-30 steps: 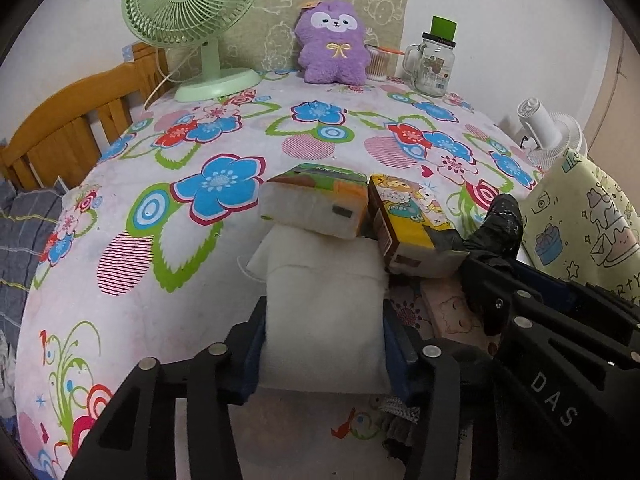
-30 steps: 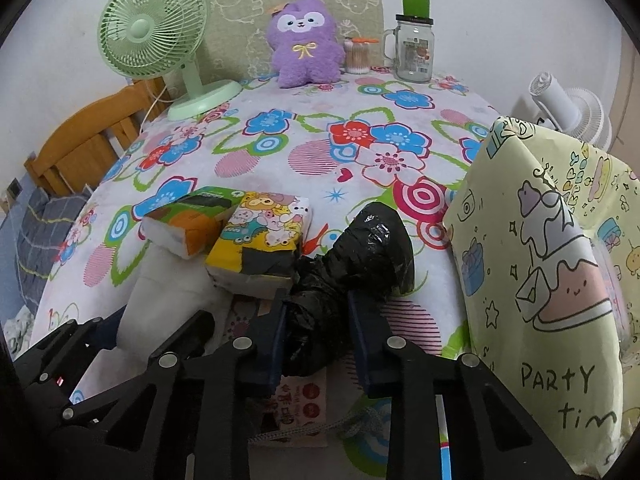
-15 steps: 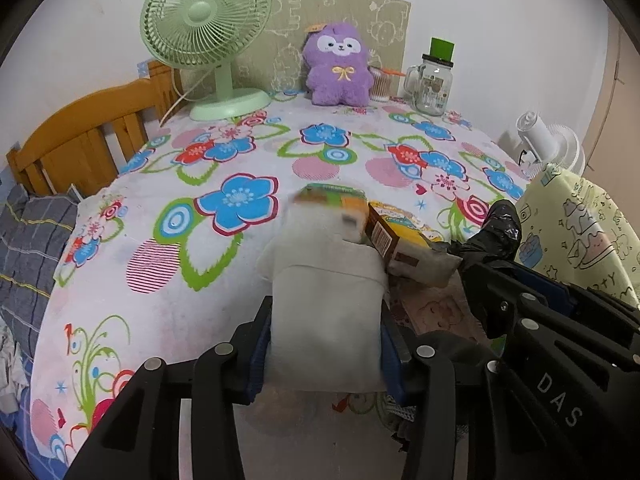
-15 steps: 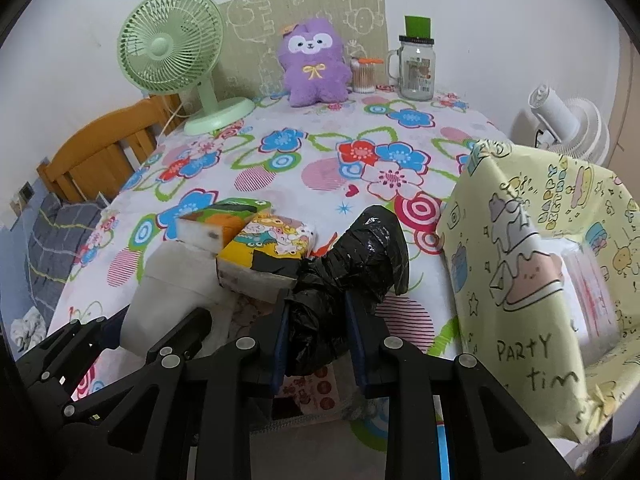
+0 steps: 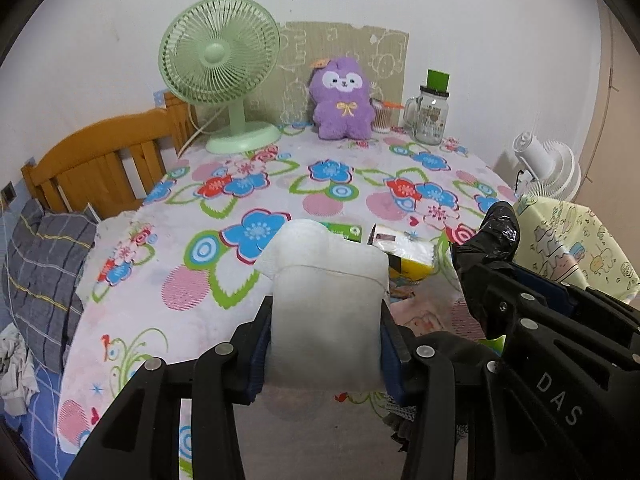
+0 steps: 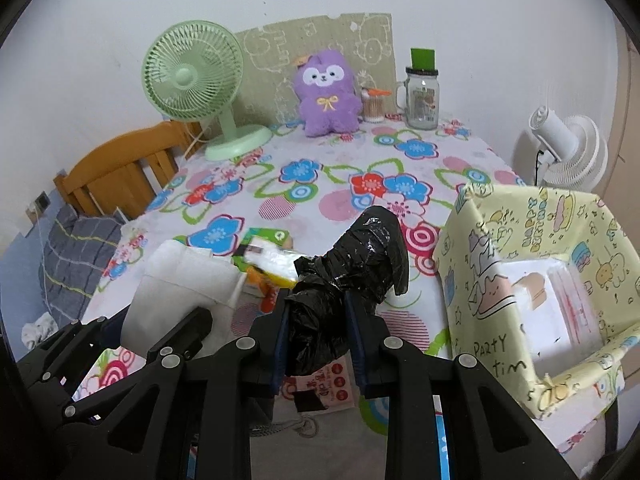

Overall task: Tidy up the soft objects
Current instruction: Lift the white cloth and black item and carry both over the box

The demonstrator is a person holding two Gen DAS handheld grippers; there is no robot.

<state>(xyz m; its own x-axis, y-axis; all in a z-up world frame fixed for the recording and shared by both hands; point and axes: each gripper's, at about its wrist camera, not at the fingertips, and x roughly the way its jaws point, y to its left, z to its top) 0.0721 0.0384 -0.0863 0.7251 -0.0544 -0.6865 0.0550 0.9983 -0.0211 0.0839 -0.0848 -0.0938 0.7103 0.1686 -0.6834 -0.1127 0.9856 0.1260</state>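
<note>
The left gripper [image 5: 326, 344] is clamped on a white pouch [image 5: 326, 304], both pads pressing its lower sides; the pouch stands up between the jaws, long axis running forward along the fingers, clear of the table. The right gripper [image 6: 318, 344] is closed tight on a black bag [image 6: 352, 264], a crumpled roll that sticks out ahead of the jaws and leans to the right. The relation that matters, I judge, is the box [image 6: 460, 272] lined with yellow cartoon paper: it lies to the right of both grippers, open side up, just beside the right one and further from the left; so the right hand is nearer and the bag likely goes in first. Inside the box a white pack already sits. Between the two grippers, on the floral cloth [image 5: 280, 184], lie tissue packs [image 5: 404, 248]; they sit low and need not block a lifted carry. At the far edge stand a green fan [image 5: 220, 60], a purple plush [image 5: 342, 100] and a jar [image 5: 430, 120], well apart from the work; the near wall of the box is what the loads must clear.
</note>
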